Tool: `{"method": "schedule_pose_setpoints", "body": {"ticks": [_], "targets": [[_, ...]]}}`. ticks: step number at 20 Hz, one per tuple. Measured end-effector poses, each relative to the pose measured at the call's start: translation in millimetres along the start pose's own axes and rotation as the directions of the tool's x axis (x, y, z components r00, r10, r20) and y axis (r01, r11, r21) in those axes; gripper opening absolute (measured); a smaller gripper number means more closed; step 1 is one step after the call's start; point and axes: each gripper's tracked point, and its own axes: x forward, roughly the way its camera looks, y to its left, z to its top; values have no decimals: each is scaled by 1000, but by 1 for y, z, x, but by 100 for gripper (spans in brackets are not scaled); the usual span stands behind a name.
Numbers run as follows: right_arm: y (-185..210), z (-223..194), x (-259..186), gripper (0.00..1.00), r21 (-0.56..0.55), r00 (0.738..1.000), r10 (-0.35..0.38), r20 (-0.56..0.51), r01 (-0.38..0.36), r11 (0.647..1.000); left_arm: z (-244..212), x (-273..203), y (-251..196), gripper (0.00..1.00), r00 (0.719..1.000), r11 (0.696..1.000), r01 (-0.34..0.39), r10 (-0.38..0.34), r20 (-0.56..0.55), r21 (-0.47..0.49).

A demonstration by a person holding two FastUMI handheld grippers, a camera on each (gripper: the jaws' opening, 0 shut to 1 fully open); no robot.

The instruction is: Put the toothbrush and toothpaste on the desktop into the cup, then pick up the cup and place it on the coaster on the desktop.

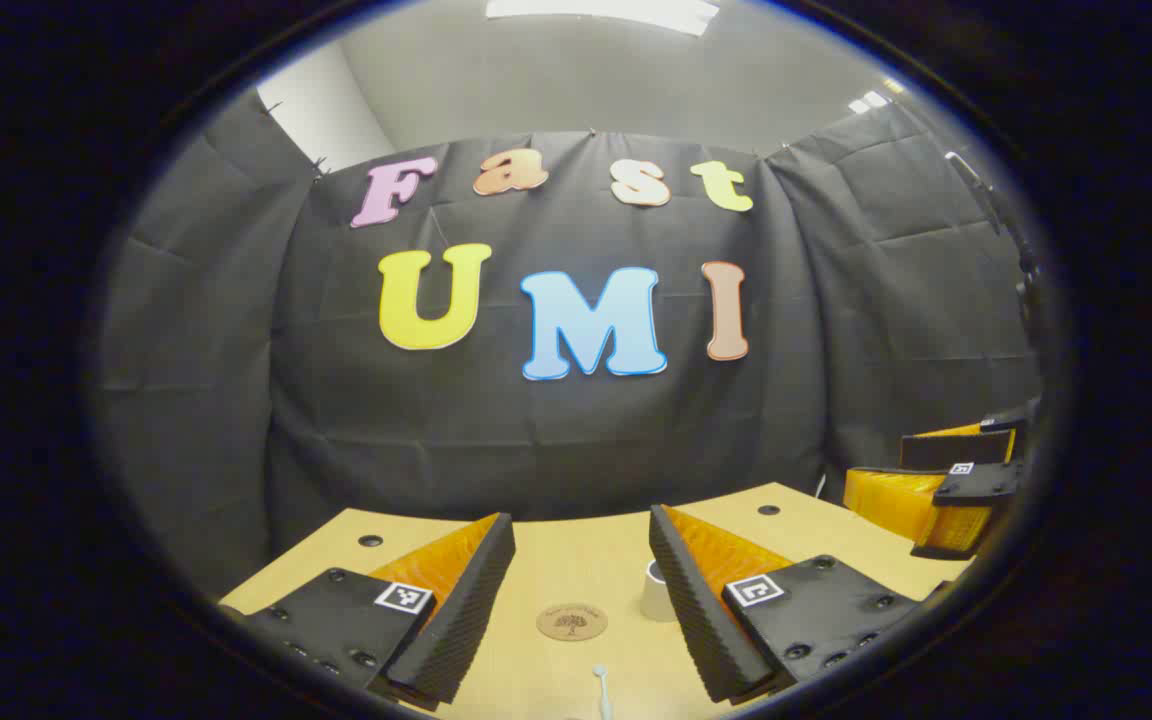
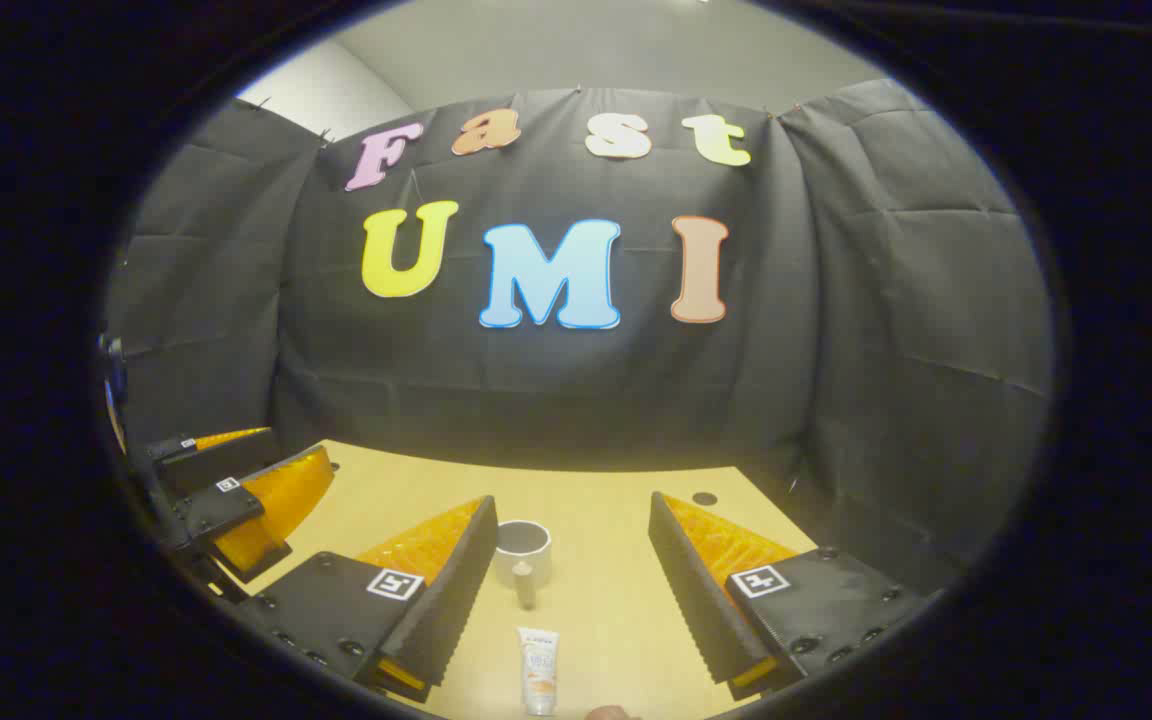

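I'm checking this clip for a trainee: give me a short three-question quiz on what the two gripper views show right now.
1. True or false: the white toothpaste tube already stands inside the white ceramic cup.
2. In the left gripper view, the round brown coaster lies: A) between that gripper's fingers, B) under the cup, C) off the wooden desktop.
3. Fill in: both the left gripper and the right gripper are ____.

Key: 1 false, it lies on the desktop; 2 A; 3 open.
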Motion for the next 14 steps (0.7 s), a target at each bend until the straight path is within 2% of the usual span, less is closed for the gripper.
{"method": "schedule_pose_setpoints", "body": {"ticks": [5, 6, 7, 8, 14], "targets": [[-10, 8, 13, 96, -22, 1000, -2, 10, 2, 1000, 8, 13, -14, 91, 1000, 1000, -5, 5, -1, -7], [-9, 10, 14, 96, -28, 1000, -1, 15, 2, 1000, 12, 15, -15, 93, 1000, 1000, -7, 7, 7, -4], [-8, 8, 15, 96, -36, 1000, 6, 7, -6, 999, 13, 16, -15, 91, 1000, 1000, -13, 13, 7, 2], [-5, 5, 15, 96, -40, 1000, 17, 1, -17, 999, 13, 16, -16, 94, 1000, 1000, -15, 15, 7, 1], [4, -6, 16, 96, -35, 998, 45, -53, -47, 998, 0, 19, -19, 94, 999, 999, -22, 21, -37, -25]]}}
